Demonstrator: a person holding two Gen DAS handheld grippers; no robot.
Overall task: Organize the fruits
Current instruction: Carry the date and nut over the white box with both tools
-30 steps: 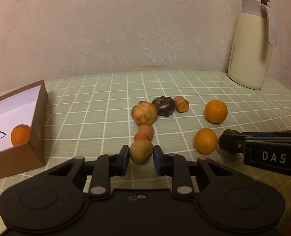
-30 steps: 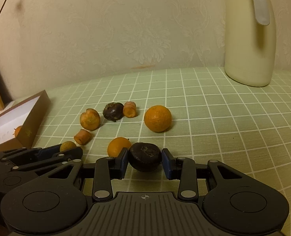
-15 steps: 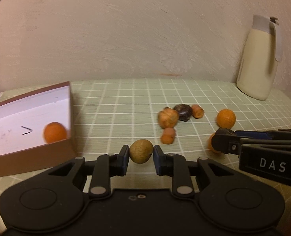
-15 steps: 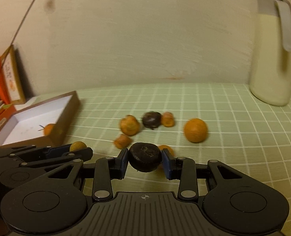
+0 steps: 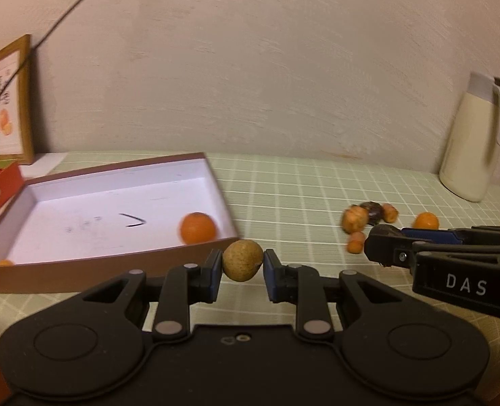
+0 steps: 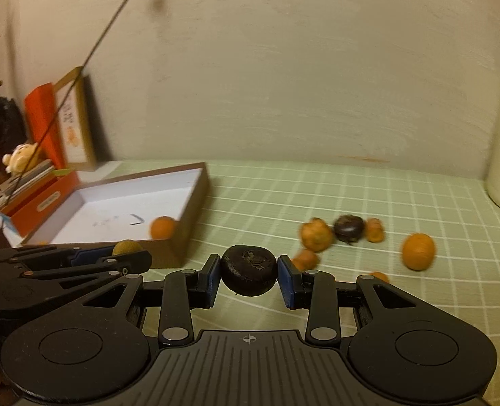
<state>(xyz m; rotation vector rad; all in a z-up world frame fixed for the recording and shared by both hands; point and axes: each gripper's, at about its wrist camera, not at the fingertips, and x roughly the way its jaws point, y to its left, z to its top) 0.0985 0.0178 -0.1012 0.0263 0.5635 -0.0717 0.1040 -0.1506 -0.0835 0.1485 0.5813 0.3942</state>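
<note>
The left gripper [image 5: 242, 266] pinches a tan round fruit [image 5: 242, 260] between its pads, just at the near right corner of the open box [image 5: 121, 264]. One orange [image 5: 198, 227] lies inside the box; loose fruits [image 5: 354, 218] sit on the counter [image 5: 300, 196] to the right, near a cream jug [image 5: 471, 142]. In the right wrist view, the right gripper [image 6: 249, 276] pinches a dark round fruit [image 6: 249, 270] above the counter, right of the box, with another orange [image 6: 418, 250] farther right.
</note>
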